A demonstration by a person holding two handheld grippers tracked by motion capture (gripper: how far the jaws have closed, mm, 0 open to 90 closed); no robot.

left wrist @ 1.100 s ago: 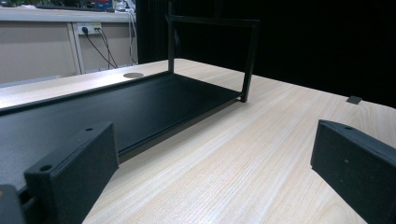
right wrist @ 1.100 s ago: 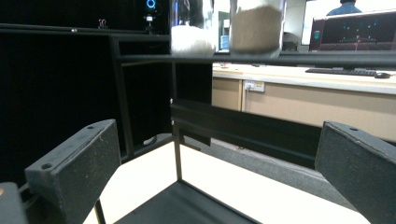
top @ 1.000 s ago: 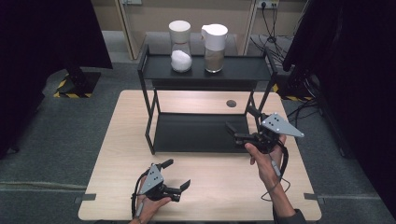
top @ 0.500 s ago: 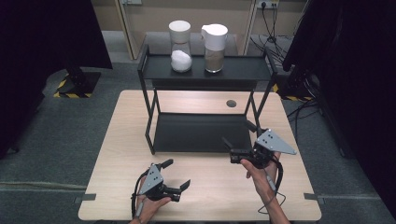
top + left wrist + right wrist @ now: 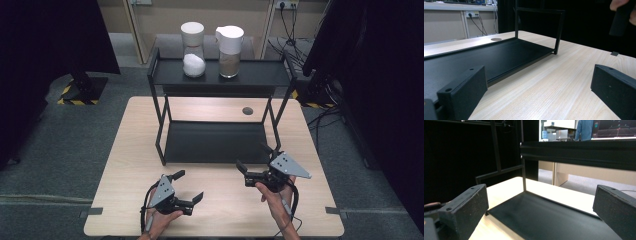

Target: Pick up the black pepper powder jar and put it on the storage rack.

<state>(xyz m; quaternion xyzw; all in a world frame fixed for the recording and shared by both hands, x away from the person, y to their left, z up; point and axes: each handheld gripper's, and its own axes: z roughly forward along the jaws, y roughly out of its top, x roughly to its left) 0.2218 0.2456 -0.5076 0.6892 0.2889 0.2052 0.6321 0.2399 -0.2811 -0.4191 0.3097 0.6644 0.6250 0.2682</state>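
A black two-tier rack stands on the light wooden table. On its top shelf sit a white-lidded jar of white powder and a white-lidded jar of brown powder. My left gripper rests open near the table's front edge, with nothing between its jaws. My right gripper is held open just in front of the rack's lower shelf, also empty. The right hand's gripper shows at the top right of the left gripper view.
A round cable hole lies in the table behind the rack. Black curtains hang at both sides, and cables trail on the floor to the right. Bare wood lies between the two grippers. A person in blue stands far off.
My right gripper has come down and back toward the table's front edge, a little to the left. The left gripper has not moved.
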